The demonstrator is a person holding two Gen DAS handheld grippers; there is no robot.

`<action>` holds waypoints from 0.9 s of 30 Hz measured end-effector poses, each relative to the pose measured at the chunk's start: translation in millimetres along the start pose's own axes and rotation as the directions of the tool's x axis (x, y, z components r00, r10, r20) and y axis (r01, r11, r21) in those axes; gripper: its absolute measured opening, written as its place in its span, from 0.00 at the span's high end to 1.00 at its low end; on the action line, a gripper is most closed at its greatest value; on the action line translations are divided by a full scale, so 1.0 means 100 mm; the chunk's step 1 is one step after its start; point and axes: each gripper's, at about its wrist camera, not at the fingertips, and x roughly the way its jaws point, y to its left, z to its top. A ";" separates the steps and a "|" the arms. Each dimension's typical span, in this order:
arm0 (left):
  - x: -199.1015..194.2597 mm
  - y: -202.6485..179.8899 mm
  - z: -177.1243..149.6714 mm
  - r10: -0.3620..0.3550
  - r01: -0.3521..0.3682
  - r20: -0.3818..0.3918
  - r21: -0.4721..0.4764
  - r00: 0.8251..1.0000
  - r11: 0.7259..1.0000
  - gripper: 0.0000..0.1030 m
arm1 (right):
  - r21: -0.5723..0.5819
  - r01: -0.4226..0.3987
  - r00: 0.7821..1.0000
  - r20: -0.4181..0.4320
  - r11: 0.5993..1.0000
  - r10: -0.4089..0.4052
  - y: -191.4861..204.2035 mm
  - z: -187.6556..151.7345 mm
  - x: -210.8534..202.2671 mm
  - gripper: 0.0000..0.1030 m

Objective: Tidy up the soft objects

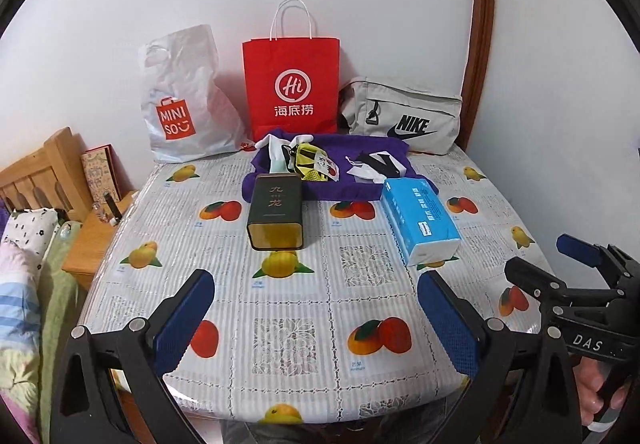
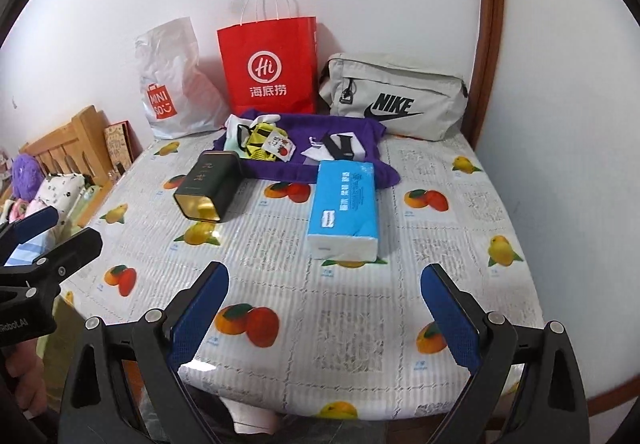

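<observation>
Both grippers hang over the table's near edge, L gripper (image 1: 316, 318) & R gripper (image 2: 326, 318) spread wide, nothing between the pads. Purple cloth (image 1: 360, 160) w/ small soft bits on it lies at the far side, just in front of the red paper bag (image 1: 291, 84). Dark tin (image 1: 275, 210) & blue tissue pack (image 1: 418, 220) lie nearer than the cloth, overlapping its front edge. Miniso bag (image 1: 180, 100) left of the red bag, Nike pouch (image 1: 404, 116) right.

Fruit-print table (image 1: 360, 324) — tin (image 1: 275, 212) (toppled), tissue pack (image 1: 420, 220)
</observation>
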 end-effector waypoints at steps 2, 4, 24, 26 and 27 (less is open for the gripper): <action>-0.04 -0.01 0.00 -0.003 0.003 0.010 0.003 1.000 1.000 0.00 | 0.001 -0.007 1.000 -0.002 1.000 0.007 0.01 -0.03 -0.02 0.07; -0.08 -0.02 0.00 0.001 -0.001 0.017 0.006 1.000 1.000 0.00 | -0.005 -0.001 1.000 0.001 1.000 0.001 0.02 -0.04 -0.04 0.07; -0.06 0.02 -0.03 0.024 -0.024 0.017 0.002 1.000 1.000 0.00 | 0.026 -0.009 1.000 0.019 1.000 0.009 -0.01 -0.09 -0.09 0.07; -0.06 0.02 -0.03 0.023 -0.023 0.017 0.002 1.000 1.000 0.00 | 0.031 -0.014 1.000 0.018 0.999 0.013 -0.02 -0.09 -0.09 0.07; -0.06 0.02 -0.03 0.024 -0.024 0.016 0.002 1.000 1.000 0.00 | 0.032 -0.015 1.000 0.018 0.999 0.015 -0.02 -0.09 -0.09 0.07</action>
